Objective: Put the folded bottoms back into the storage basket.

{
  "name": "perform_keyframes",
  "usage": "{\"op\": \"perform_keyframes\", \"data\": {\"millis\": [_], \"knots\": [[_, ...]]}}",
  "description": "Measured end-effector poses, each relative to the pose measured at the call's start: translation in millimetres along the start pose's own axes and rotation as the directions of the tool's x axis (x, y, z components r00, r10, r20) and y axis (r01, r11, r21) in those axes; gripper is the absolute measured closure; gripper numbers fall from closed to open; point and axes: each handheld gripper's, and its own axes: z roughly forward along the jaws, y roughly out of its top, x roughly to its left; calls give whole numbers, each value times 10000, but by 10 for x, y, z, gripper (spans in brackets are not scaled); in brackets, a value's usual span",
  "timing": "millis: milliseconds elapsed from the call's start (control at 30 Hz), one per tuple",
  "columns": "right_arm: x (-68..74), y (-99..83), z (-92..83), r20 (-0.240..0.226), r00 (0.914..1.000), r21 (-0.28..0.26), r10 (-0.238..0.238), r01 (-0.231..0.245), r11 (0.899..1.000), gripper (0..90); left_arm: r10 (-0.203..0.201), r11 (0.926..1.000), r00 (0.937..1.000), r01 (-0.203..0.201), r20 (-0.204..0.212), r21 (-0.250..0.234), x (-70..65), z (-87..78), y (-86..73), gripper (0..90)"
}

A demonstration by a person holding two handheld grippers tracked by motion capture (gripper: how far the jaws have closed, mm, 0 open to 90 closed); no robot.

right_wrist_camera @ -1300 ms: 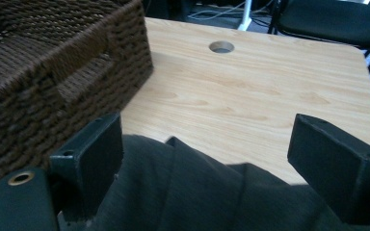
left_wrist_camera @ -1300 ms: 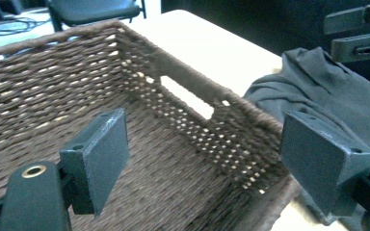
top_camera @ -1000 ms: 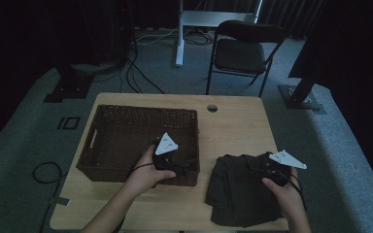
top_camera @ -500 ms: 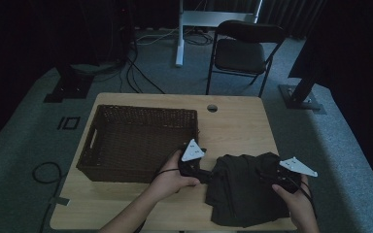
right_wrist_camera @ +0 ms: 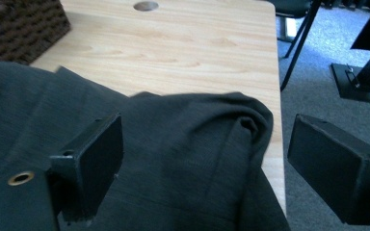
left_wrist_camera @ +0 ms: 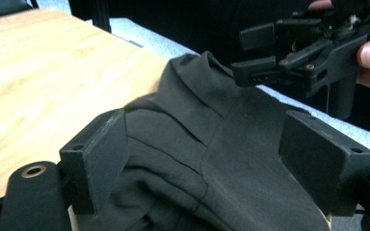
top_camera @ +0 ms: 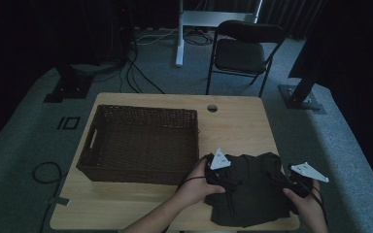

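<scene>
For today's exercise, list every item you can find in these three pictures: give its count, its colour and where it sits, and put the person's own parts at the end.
Dark olive crumpled cloth garment: one, near right part of the table, between both grippers.
Dark brown woven wicker basket: one, left half of the table, beside the garment.
Light wooden table: one, centre, with a round hole near its far edge.
Black folding chair: one, on the grey carpet beyond the table.
Black cables: several, on the floor at far left.
Left gripper: one, black, jaws open over the garment's left edge.
Right gripper: one, black, jaws open over the garment's right edge.
Hands: two, at the near edge.
</scene>
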Motion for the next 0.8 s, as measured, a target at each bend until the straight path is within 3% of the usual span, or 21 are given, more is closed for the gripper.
{"op": "perform_keyframes", "data": {"millis": [67,133,167,200,300,467,633,800], "knots": [[-30,-30,28,10,10000,114,47,-47,9999,120,-35,9996,9998,41,-209,272,-17,75,-38,185],[-56,-53,55,-18,10000,236,48,-48,9997,120,-92,9980,9959,148,-904,618,-12,128,-82,185],[-67,-63,70,-32,10000,262,92,-92,9996,119,-238,9979,9947,297,-996,582,-8,151,-101,185],[-80,-72,87,-45,9999,298,122,-121,9995,119,-503,9965,9941,564,-961,612,-4,175,-122,185],[-117,-103,139,-18,9998,425,188,-187,9989,119,-593,9945,9903,695,-1254,787,18,237,-178,185],[-146,-174,246,-69,9999,793,128,-122,9968,119,-891,9907,9867,1019,-1363,901,64,332,-262,184],[-162,-244,334,-9,10000,1170,46,-44,9931,119,-883,9895,9840,1046,-1547,1002,75,414,-310,170],[-198,-281,383,-65,9997,1217,240,-230,9923,106,-857,9888,9783,1067,-1888,1040,99,510,-397,160]]}}
